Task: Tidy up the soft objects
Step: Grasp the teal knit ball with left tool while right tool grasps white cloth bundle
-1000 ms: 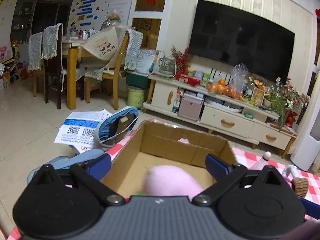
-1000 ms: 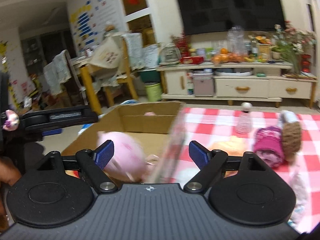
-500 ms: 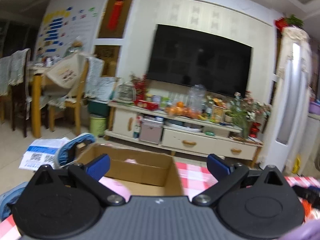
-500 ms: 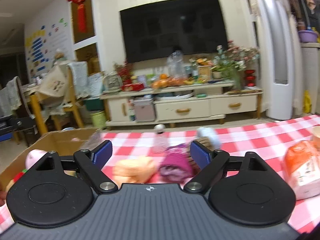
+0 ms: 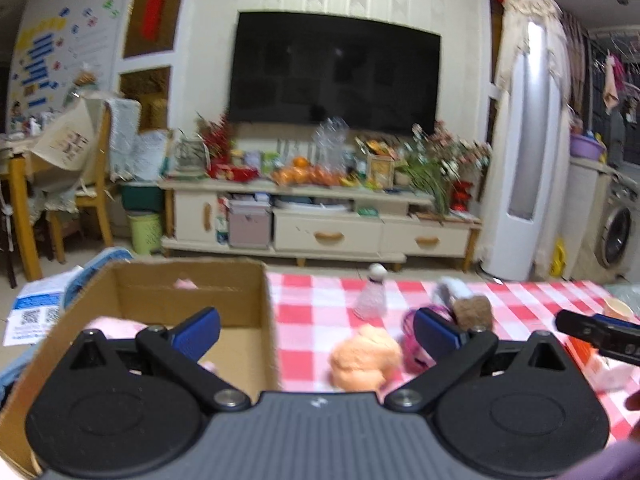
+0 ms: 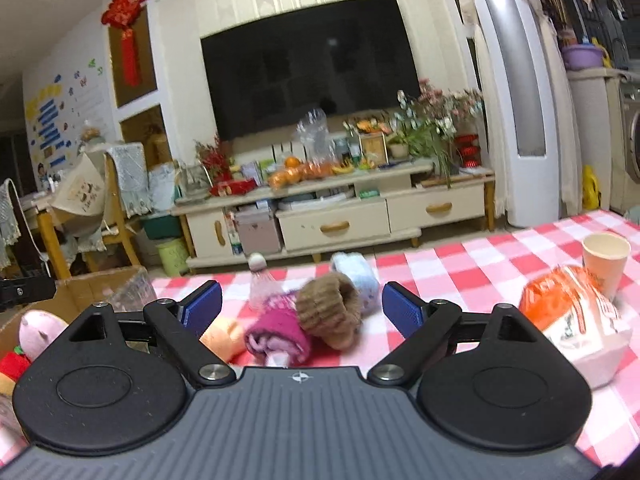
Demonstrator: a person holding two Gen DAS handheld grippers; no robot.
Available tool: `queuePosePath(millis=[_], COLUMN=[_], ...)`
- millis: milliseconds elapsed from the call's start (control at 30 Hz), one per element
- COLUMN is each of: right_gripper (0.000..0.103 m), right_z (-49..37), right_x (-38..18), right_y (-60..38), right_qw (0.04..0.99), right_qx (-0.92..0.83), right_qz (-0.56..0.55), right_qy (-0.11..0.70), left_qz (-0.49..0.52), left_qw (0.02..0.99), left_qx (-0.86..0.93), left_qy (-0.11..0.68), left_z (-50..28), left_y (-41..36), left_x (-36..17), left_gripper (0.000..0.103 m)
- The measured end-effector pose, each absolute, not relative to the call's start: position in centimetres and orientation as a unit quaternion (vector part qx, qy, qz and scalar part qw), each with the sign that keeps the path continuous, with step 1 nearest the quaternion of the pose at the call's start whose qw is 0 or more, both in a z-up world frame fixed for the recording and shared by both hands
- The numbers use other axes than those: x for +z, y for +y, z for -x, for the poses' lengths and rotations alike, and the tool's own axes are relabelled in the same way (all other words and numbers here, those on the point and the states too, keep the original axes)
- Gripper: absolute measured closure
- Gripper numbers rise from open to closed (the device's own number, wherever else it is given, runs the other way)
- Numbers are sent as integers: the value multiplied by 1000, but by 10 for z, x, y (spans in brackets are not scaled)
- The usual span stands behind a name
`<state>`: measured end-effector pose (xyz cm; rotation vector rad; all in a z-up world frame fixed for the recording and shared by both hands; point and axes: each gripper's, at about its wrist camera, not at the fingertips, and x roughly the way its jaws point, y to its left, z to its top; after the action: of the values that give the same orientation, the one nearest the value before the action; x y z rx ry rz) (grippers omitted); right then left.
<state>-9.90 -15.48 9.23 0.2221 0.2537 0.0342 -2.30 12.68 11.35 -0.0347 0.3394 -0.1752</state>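
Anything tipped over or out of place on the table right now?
Nothing spilled. The paper cup stands upright. Rolled brown, magenta and blue knits and an orange plush lie loose outside the cardboard box.

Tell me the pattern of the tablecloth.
Red-and-white check tablecloth, clearest in the right wrist view.

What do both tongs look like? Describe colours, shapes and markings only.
Both match: the left tongs and right tongs have blue ridged pads on black angled arms with silver pivot screws, two round black housings, and a ribbed grey body with a small white logo.
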Motion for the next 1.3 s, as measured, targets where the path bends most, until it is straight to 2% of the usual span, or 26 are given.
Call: queuePosePath(millis=[233, 633, 1300], right_gripper=[0, 0, 0], right_z=[94, 90, 88], right_x=[77, 53, 31], right_y=[-149, -141, -137], right_qw=[975, 959, 951], right_qx=[12, 53, 89], right_qz=[-110, -89, -53], right_qy=[193, 264, 293], left_qz=[-5, -49, -53], left_qw=[973, 959, 929], left_qx=[-115, -158, -182], left_qy=[198, 231, 319], left_z=[25, 24, -24], left_y=[108, 68, 14], left_x=[101, 87, 57], left_gripper=[1, 1, 1])
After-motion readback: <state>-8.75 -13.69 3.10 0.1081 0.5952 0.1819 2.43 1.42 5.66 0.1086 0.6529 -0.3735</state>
